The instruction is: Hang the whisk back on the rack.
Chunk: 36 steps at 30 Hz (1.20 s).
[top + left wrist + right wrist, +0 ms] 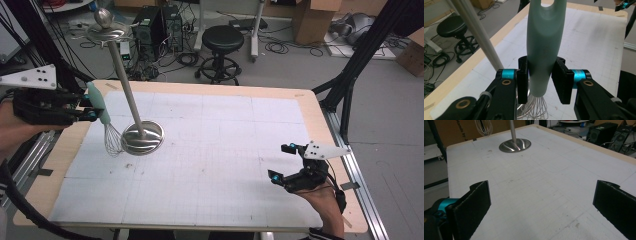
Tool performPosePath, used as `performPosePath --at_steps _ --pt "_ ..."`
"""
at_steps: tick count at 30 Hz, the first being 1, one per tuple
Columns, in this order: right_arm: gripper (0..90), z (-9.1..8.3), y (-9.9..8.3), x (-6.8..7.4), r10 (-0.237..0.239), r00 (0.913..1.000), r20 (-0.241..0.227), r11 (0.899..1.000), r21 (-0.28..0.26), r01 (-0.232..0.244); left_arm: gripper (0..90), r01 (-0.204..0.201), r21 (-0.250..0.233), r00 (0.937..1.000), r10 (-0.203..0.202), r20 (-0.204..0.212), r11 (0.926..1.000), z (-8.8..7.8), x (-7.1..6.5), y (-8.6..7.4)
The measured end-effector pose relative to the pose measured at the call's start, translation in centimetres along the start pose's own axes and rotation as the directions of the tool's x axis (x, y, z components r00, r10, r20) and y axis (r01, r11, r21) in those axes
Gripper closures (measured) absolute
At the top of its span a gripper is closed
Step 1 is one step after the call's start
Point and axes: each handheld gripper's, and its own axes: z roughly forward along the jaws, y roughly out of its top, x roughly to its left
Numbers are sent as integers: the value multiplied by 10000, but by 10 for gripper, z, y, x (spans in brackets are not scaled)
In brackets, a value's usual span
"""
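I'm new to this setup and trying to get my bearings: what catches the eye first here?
A whisk with a pale green handle hangs wires-down in the left claw, lifted above the table's left edge. Beside it stands a tall metal stand with a round base and a ball on top. The right claw rests open at the near right.

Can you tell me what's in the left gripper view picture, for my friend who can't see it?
The left gripper holds a whisk by its pale green handle, wire loops hanging below. A metal pole slants past on the left, above a white gridded table mat.
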Motion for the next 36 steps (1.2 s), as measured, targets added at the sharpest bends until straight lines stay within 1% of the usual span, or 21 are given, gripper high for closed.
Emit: performPosePath --at_steps 3,6,11,15,16,22,26,28,30,36 --pt "4 -1 0 0 26 10000 12 10000 -19 -26 677 82 -3 10000 -82 0 10000 -3 6 1" --pt "4 -2 -1 0 48 10000 27 10000 -38 -48 678 7 161 10000 -7 -3 9999 -5 11 2" --pt "4 -3 -1 0 27 10000 30 10000 -92 -27 678 111 113 9999 -109 -101 9999 -13 20 5" --pt "4 -2 -2 0 67 10000 -2 10000 -74 -67 678 127 120 9996 -124 -263 9998 -17 25 8" --pt "4 -1 -2 0 16 10000 -6 10000 -65 -16 677 109 115 9995 -105 -301 9999 -18 26 9" --pt "4 0 -2 0 80 10000 -32 10000 -20 -80 677 228 171 9987 -220 -464 9996 -25 34 15" --pt "4 0 -3 0 113 9999 -45 9999 16 -113 678 282 67 9979 -278 -579 9996 -28 40 20" --pt "4 1 -3 0 73 10000 -29 10000 5 -73 677 297 -7 9979 -297 -568 9996 -30 42 21" --pt "4 1 -3 0 74 10000 -24 10000 23 -74 677 297 -4 9972 -296 -688 9996 -32 45 21" --pt "4 1 -5 -1 139 9999 -51 9999 31 -139 677 520 -26 9946 -520 -897 9986 -38 55 23"
